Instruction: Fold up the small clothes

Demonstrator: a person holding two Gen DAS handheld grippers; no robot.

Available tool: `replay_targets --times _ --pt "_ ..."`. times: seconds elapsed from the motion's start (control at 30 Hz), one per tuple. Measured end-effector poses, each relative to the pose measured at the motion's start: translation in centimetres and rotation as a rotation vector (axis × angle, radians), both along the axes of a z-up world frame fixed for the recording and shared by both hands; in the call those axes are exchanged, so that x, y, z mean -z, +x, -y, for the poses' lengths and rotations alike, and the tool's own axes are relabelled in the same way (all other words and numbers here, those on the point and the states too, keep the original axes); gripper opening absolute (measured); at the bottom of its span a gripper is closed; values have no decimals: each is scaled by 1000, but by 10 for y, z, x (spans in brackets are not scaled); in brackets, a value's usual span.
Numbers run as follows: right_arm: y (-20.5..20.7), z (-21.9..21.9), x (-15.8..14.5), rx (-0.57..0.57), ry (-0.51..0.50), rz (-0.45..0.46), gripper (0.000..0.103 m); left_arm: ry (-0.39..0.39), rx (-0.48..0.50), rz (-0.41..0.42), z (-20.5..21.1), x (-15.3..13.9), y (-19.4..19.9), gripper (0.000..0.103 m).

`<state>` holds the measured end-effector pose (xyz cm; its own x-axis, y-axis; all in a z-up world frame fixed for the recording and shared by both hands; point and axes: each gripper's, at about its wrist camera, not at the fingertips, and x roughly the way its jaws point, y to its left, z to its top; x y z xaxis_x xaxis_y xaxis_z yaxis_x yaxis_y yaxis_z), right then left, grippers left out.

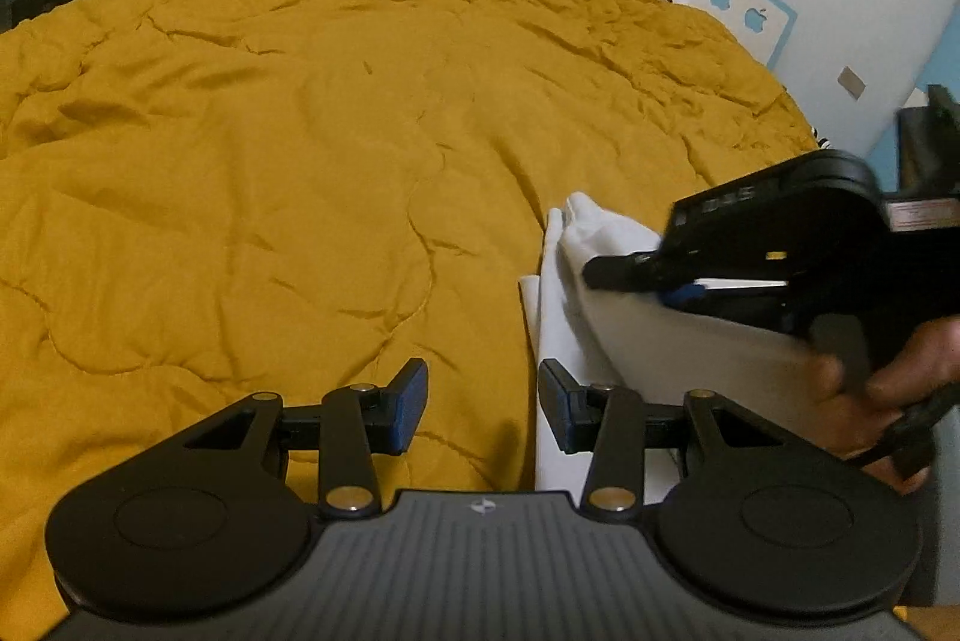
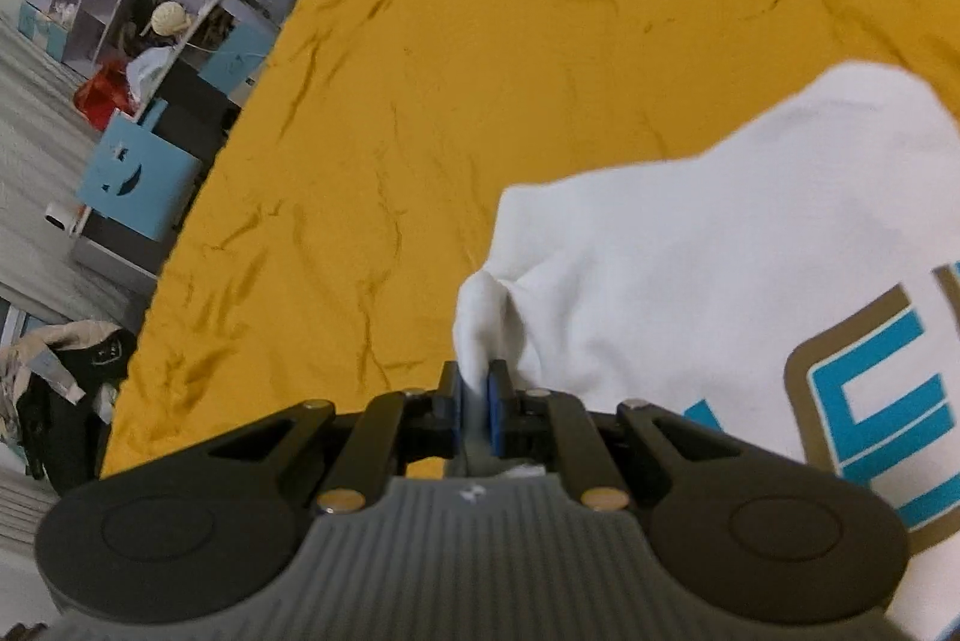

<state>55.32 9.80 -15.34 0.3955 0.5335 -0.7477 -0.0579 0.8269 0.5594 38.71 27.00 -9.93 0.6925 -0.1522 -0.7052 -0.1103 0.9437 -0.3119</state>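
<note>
I counted one white shirt (image 2: pixel 690 245) with blue and tan lettering, one mustard quilt (image 1: pixel 300 149) covering the bed, and my two grippers. My right gripper (image 2: pixel 478 401) pointed steeply down at the quilt, its jaws clamped on a pinched fold of the shirt, which spread from the lower centre toward the right edge of that view. In the left wrist view the same gripper came in from the right edge, a hand (image 1: pixel 882 389) wrapped around its grip. My left gripper (image 1: pixel 483 401) was angled down over the quilt with its jaws apart and holding nothing; the shirt's edge lay just beyond the right jaw.
</note>
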Motion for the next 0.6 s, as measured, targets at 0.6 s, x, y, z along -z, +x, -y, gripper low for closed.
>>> replay_targets --times 0.6 --pt "-136 64 -112 -231 4 269 25 -112 22 47 -12 -50 -76 55"
